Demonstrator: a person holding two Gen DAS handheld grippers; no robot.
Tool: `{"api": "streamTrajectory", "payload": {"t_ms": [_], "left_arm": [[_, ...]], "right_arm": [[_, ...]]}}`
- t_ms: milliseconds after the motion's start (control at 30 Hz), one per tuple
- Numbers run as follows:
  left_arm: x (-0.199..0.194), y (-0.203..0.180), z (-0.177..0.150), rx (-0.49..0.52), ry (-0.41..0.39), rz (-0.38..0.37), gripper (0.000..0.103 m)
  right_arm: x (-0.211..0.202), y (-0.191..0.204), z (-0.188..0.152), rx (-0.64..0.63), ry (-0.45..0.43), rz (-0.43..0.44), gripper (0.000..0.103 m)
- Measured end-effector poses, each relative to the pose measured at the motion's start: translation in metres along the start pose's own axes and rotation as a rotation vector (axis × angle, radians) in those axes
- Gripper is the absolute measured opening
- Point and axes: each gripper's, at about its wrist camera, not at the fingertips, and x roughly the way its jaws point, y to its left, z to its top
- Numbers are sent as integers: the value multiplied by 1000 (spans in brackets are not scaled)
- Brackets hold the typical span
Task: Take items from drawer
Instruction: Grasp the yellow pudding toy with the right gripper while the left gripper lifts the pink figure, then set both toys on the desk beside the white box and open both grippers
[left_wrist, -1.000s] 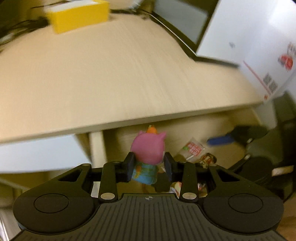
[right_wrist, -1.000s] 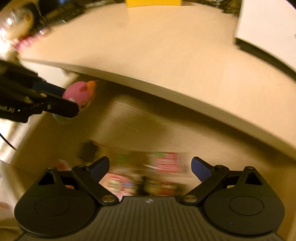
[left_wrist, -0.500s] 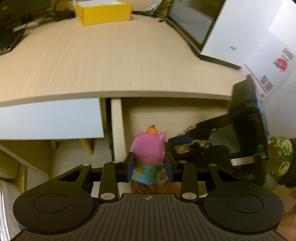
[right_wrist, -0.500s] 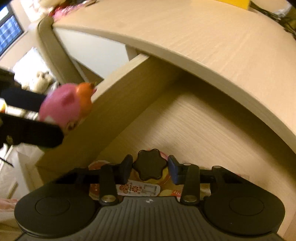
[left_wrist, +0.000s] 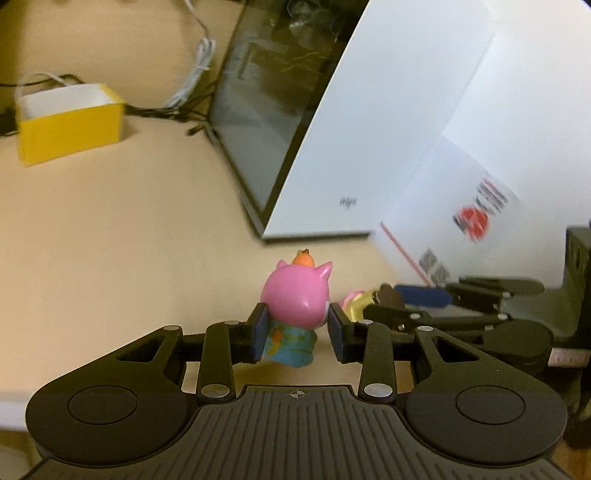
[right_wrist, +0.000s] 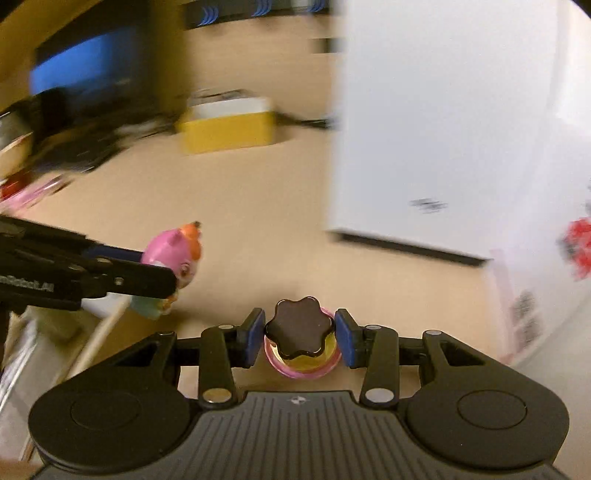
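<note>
1. Beige wooden table (left_wrist: 110, 229) below; yellow open box (left_wrist: 70, 125) at back.
2. Left gripper (left_wrist: 295, 332) fingers clamp pink pig-headed toy figure (left_wrist: 295, 295); right gripper (right_wrist: 300, 338) fingers clamp small pink-and-yellow jar with dark flower-shaped lid (right_wrist: 300, 334).
3. Step: carrying both over the table. Next: lower, then release.

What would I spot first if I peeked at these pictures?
A pink toy with an orange tuft, pinched in the left tongs over the tan desk. Next, a little jar with a dark flower-shaped lid, squeezed in the right tongs. Behind them a yellow box sits at the far left of the desk, and a big white box stands on the right.
</note>
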Motion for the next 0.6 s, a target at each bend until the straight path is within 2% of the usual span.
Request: {"api": "streamTrajectory", "payload": {"t_ms": [100, 233, 300, 400, 500, 567, 600], "left_arm": [[45, -3, 16, -12, 2, 9, 39], [92, -1, 23, 17, 27, 63, 41], [104, 0, 22, 47, 58, 105, 42], [111, 1, 20, 82, 64, 150, 39], [116, 5, 18, 86, 90, 170, 39], [105, 6, 17, 87, 66, 177, 39], [97, 6, 16, 88, 56, 173, 39]], "right_arm": [[27, -25, 10, 65, 6, -38, 41], [77, -40, 15, 116, 20, -52, 41], [95, -47, 18, 132, 35, -47, 41], [105, -44, 16, 147, 39, -38, 42], [106, -42, 15, 152, 8, -42, 58], [97, -34, 18, 132, -41, -66, 75], [89, -30, 21, 120, -67, -81, 79]]}}
